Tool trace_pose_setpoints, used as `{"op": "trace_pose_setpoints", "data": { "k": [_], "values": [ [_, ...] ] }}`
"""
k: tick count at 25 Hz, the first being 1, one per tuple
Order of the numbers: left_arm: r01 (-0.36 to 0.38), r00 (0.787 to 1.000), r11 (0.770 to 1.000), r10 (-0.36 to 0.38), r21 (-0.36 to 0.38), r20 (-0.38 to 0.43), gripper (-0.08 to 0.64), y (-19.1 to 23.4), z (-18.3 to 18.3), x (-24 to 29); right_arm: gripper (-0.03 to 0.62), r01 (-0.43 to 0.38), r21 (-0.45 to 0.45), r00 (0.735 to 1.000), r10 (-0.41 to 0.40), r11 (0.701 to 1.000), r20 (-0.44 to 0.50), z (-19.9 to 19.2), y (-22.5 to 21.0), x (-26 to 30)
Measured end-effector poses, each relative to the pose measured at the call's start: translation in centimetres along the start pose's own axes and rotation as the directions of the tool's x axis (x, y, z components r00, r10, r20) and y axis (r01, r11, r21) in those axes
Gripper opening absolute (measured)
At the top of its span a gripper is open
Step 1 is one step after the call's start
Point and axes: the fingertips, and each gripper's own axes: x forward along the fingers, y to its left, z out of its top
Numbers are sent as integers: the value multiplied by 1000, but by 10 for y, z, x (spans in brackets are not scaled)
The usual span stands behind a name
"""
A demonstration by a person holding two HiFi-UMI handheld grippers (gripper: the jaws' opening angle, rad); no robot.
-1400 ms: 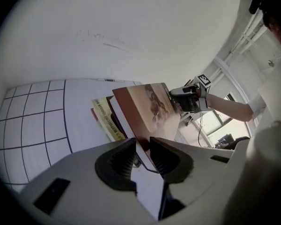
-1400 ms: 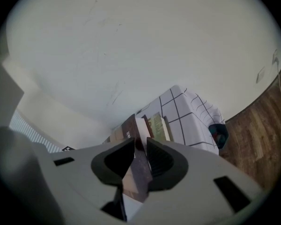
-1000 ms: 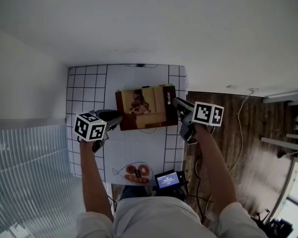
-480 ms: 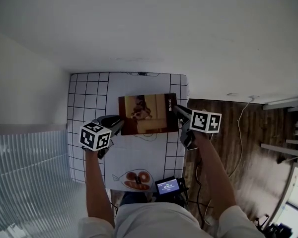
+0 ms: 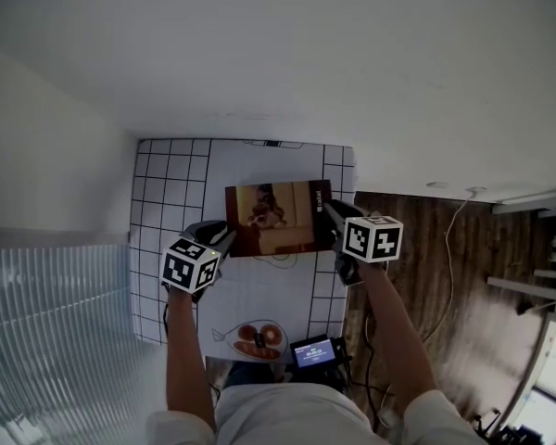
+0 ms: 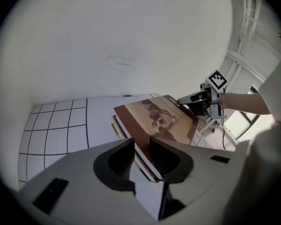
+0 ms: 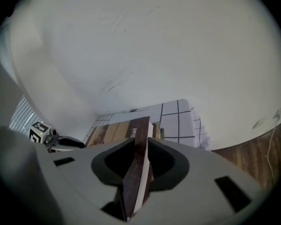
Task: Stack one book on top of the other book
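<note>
Left claw [image 5: 224, 236] and right claw [image 5: 332, 209], its jaws just loosening slightly, pinch opposite edges of the top book [image 5: 278, 216] to square it over the lower book [image 6: 115, 124].

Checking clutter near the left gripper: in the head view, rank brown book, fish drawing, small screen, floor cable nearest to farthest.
1. brown book, held by the left gripper.
2. fish drawing, near table edge.
3. small screen, right of it.
4. floor cable, far right.

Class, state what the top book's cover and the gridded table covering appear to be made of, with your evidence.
Top book: likely smooth printed card or paper, judging by its photo picture; white page edges show. Table covering: probably matt cloth or thin sheet, since its edge hangs in folds.
</note>
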Motion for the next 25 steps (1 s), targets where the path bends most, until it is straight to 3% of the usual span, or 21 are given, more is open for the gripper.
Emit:
{"op": "trace_pose_setpoints", "data": {
  "k": [5, 7, 16, 20, 23, 25],
  "values": [
    [-17, 1000, 1000, 17, -10, 26, 100, -1, 1, -1, 96, -28, 56, 1000, 28, 998, -3, -4, 2, -2],
    [-16, 999, 1000, 17, -19, 39, 120, -3, 3, -2, 173, -53, 81, 998, 54, 995, -18, -7, 6, -3],
    [-41, 990, 999, 40, 8, 135, 130, -6, 16, -15, 173, 15, 88, 998, -21, 996, 62, -3, 6, -19],
    [-51, 984, 999, 48, 15, 171, 129, -4, 16, -29, 170, 144, -4, 985, -143, 990, 101, -1, 0, -40],
    [-84, 972, 995, 69, 60, 223, 113, -4, 26, -45, 84, 258, -110, 955, -237, 960, 178, 7, 2, -63],
    [-131, 954, 986, 98, 101, 283, 57, -3, 40, -63, 63, 288, -143, 938, -248, 947, 242, 15, 11, -77]
  ]
}}
